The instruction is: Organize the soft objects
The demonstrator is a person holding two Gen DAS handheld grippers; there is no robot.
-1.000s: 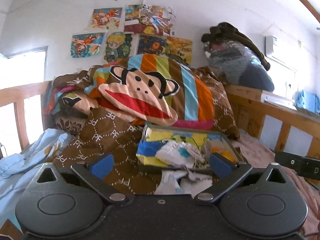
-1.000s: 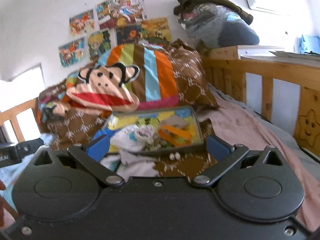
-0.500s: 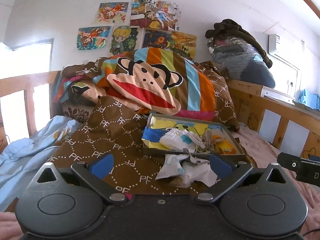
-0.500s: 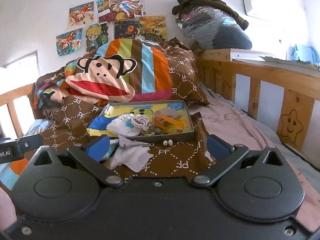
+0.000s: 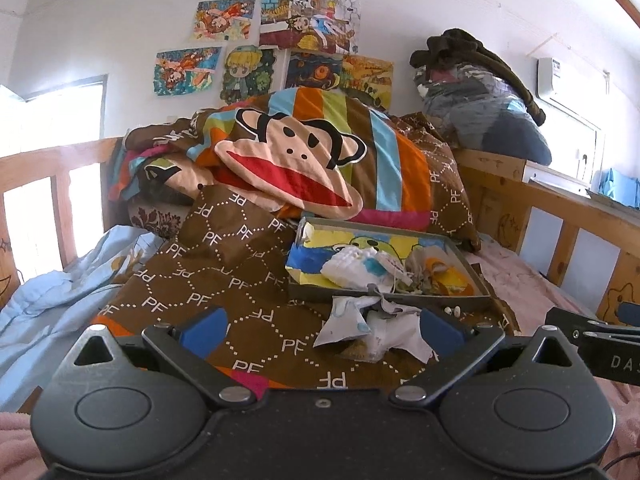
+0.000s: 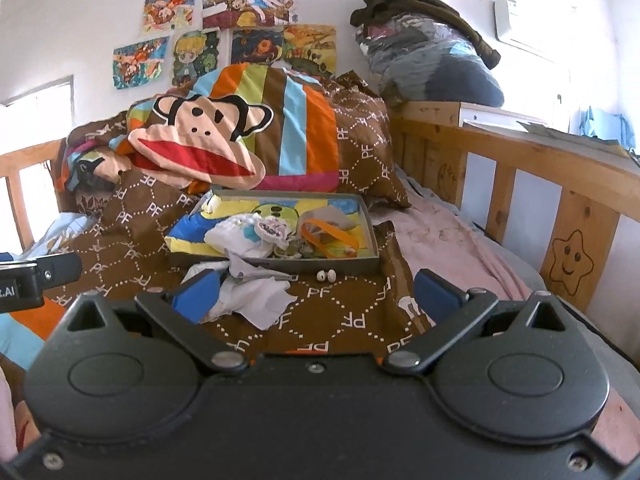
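Both grippers' fingers spread (empty), crumpled cloth [image 5: 372, 330] before tray [image 5: 400, 300]

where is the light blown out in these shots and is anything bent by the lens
Left wrist view: the bright window at far left is washed out white, and the wooden bed rail curves with the fisheye. Right wrist view: glare whitens the wall around the white air conditioner; the near black claw body is soft.
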